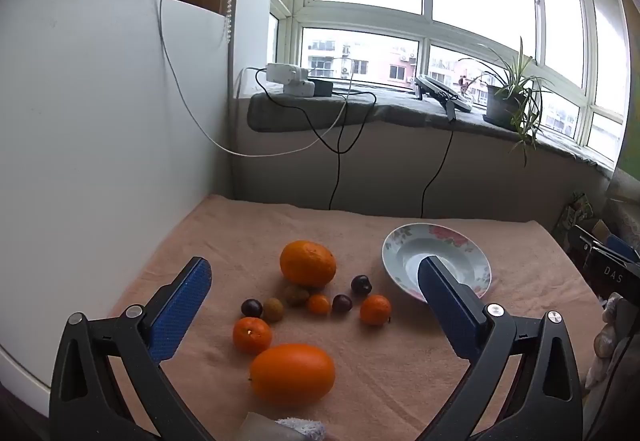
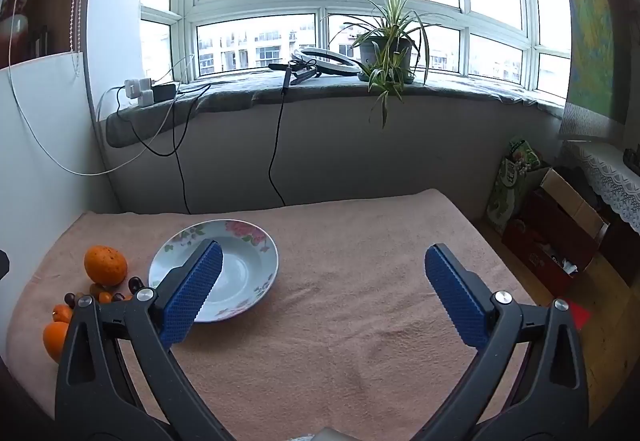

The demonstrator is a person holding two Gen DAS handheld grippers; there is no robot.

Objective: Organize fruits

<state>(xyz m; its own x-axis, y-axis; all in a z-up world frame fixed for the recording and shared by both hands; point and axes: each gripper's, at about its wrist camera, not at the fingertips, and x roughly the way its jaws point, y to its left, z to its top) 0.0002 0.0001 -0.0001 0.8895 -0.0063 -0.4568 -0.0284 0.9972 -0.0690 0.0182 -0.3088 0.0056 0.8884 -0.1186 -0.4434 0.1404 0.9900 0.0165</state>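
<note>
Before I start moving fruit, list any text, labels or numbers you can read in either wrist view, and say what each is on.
"DAS": white letters on the dark box at the right edge of the left wrist view; any further letters are cut off.
Green package beside the cardboard box, right wrist view: carries print, too blurred to read.
Nothing readable on the floral plate, the fruit or the chargers on the sill.

Plate [image 1: 400, 241] rim behind fingers [image 1: 448, 289]

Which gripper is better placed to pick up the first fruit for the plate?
Left. The left gripper is open with the fruit cluster framed between its fingers. The right gripper, also open, faces bare cloth beside the empty plate.
</note>
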